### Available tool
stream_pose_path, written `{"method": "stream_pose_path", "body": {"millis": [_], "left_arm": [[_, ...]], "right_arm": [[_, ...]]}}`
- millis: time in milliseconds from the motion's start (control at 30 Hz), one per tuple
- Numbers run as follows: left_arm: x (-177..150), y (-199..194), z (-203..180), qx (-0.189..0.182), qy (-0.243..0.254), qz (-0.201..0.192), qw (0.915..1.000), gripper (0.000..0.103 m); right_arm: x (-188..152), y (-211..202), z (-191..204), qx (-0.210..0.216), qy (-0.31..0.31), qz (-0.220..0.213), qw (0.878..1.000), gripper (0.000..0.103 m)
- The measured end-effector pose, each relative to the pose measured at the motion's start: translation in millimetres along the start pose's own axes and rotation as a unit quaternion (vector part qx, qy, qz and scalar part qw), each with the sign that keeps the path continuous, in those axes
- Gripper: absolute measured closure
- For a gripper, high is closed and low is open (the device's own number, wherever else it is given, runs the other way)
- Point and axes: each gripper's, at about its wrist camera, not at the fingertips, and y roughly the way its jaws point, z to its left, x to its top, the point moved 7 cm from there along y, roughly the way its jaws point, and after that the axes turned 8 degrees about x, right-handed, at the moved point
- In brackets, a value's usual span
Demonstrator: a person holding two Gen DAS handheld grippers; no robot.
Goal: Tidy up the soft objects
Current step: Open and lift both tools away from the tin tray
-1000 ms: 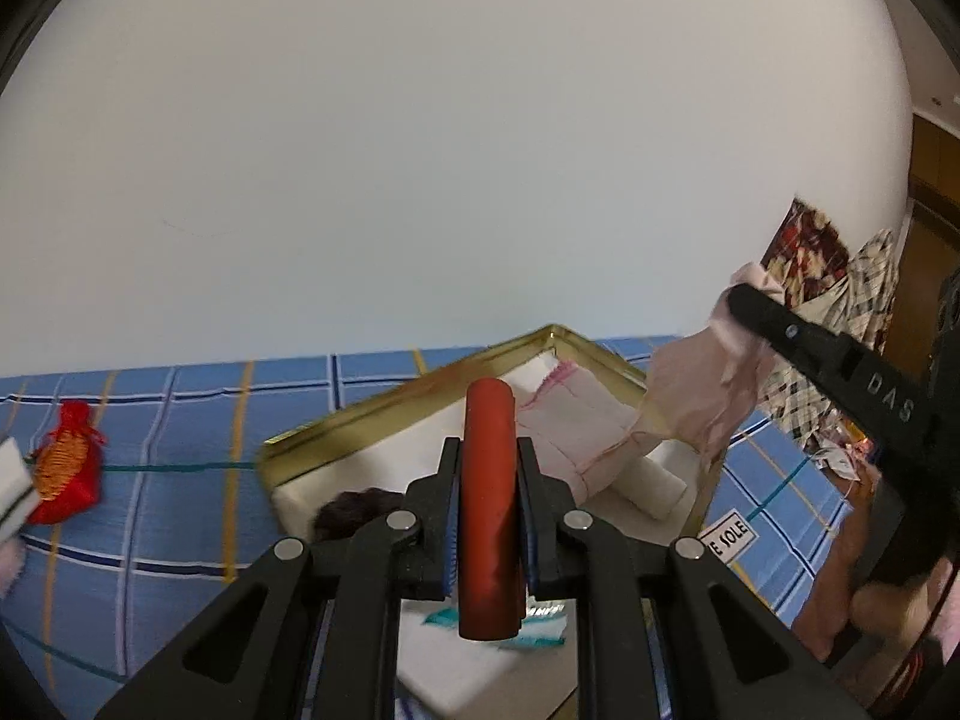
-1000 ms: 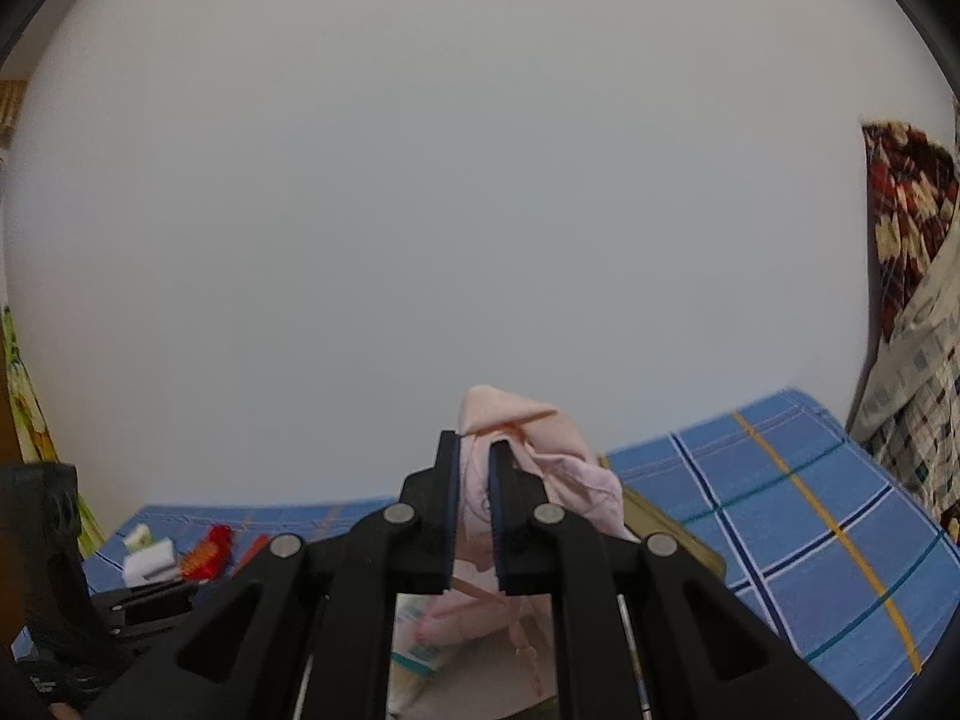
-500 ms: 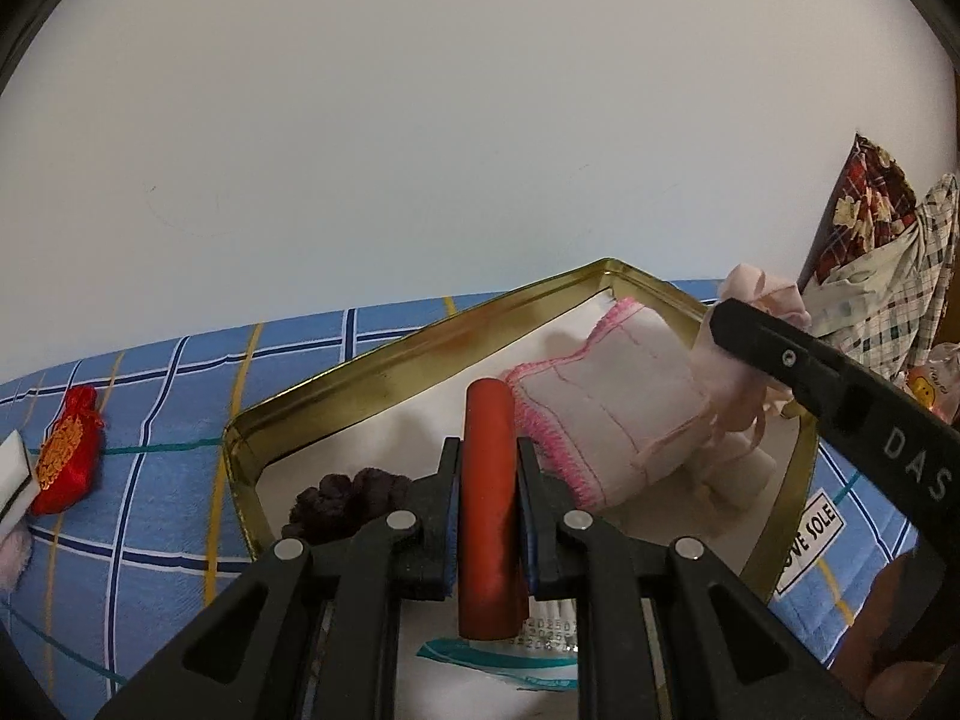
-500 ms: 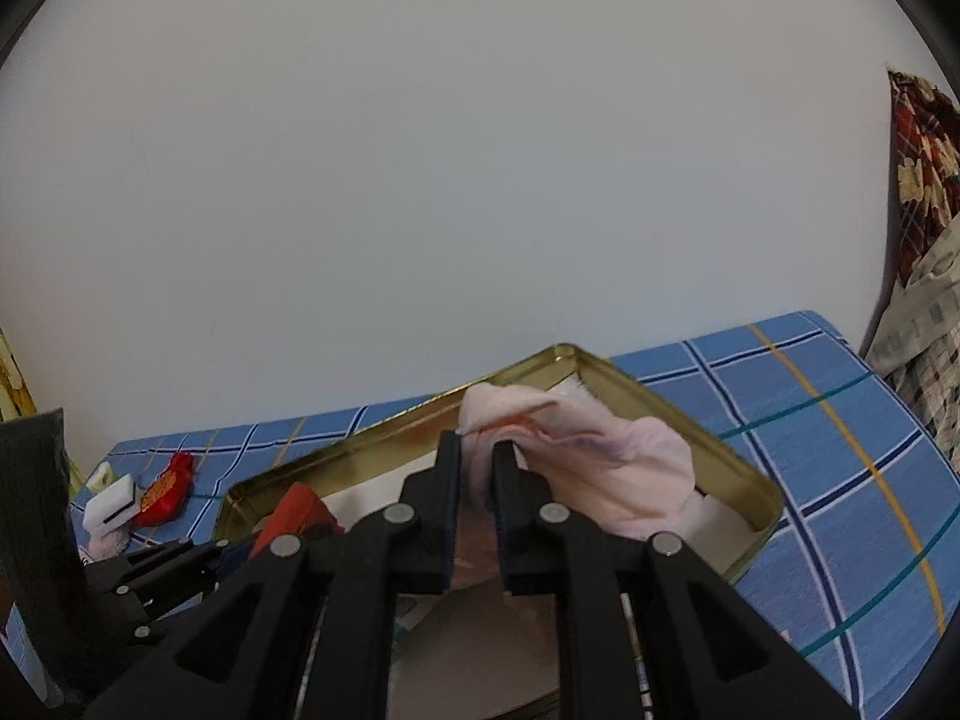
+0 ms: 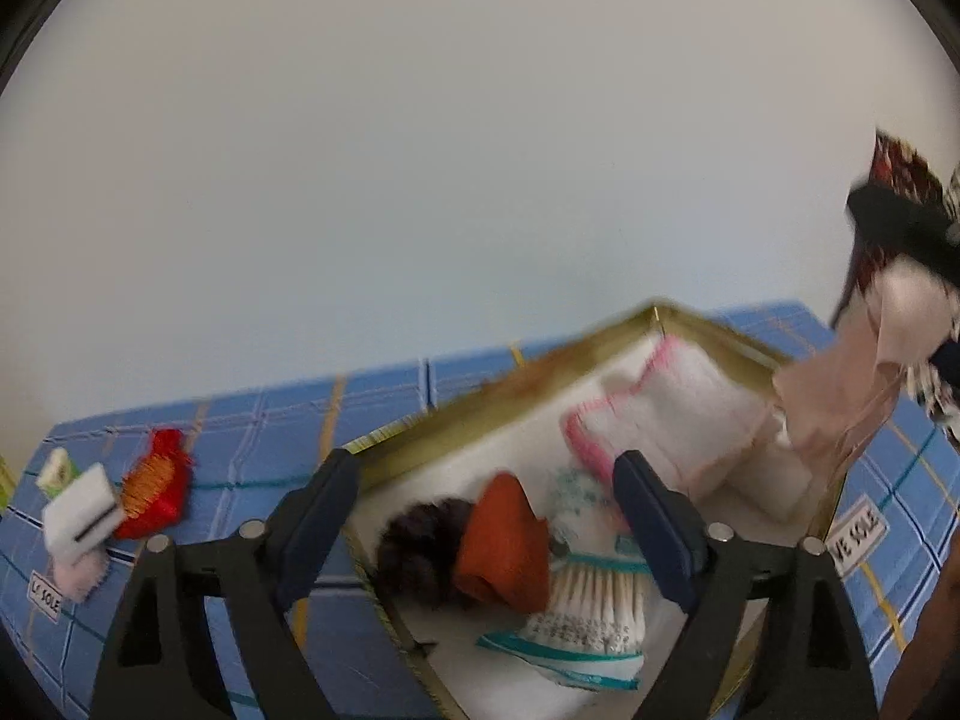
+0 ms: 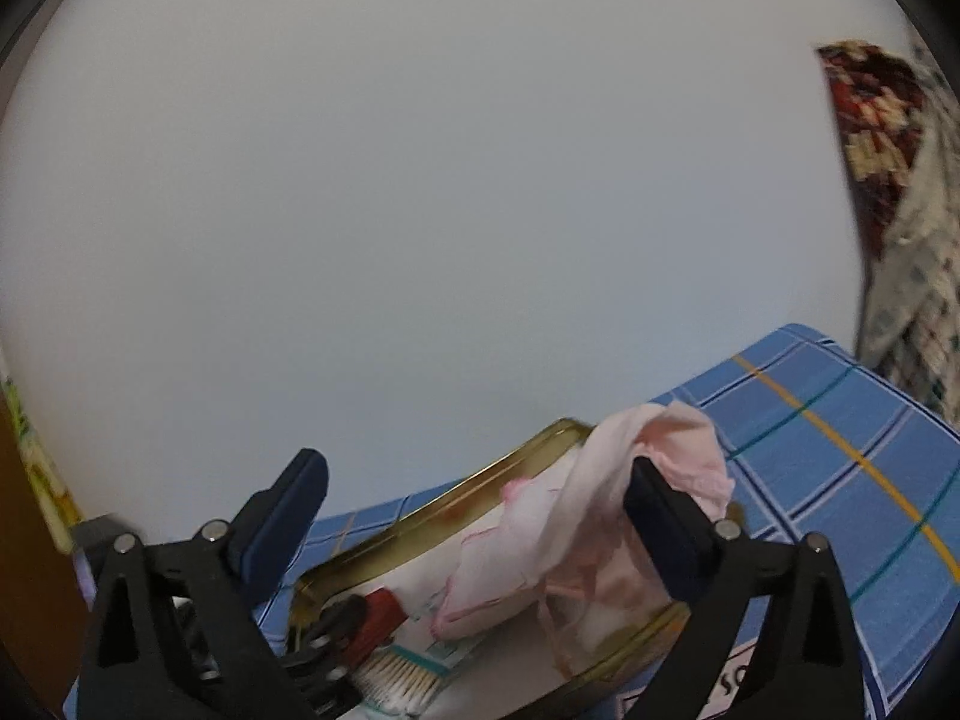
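Both grippers stand wide open above the gold tray (image 5: 708, 324). The red roll (image 5: 504, 546) lies inside; the pink cloth (image 6: 606, 516) drapes on the right gripper (image 6: 474, 510) finger and needs a clean retreat. Left gripper (image 5: 486, 498) holds nothing.

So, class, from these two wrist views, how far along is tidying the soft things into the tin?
Done: the orange roll, dark scrunchie and pink-edged cloth lie in the gold tin. In hand: the pink cloth drapes over a finger of the open right gripper above the tin; the left gripper is open. Left: the red pouch and white pad outside on the blue cloth.
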Motion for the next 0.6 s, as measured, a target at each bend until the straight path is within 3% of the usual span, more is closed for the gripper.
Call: {"method": "stream_pose_path", "body": {"millis": [100, 233, 467, 600], "left_arm": [[6, -8, 5, 0.004, -0.002, -0.019, 0.9998, 0.014], [0, -4, 13, -0.001, -0.023, -0.005, 0.9997, 0.014], [-12, -10, 37, 0.031, -0.032, -0.009, 0.9990, 0.014], [-19, -24, 51, 0.027, -0.041, -0.019, 0.9986, 0.014]], "right_arm": [[1, 0, -6, -0.026, 0.003, -0.006, 1.000, 0.004], [1, -3, -10, -0.061, -0.004, -0.022, 0.998, 0.004], [-1, -30, 17, -0.146, -0.101, -0.113, 0.978, 0.000], [-10, -40, 25, -0.154, -0.116, -0.148, 0.970, 0.000]]}}
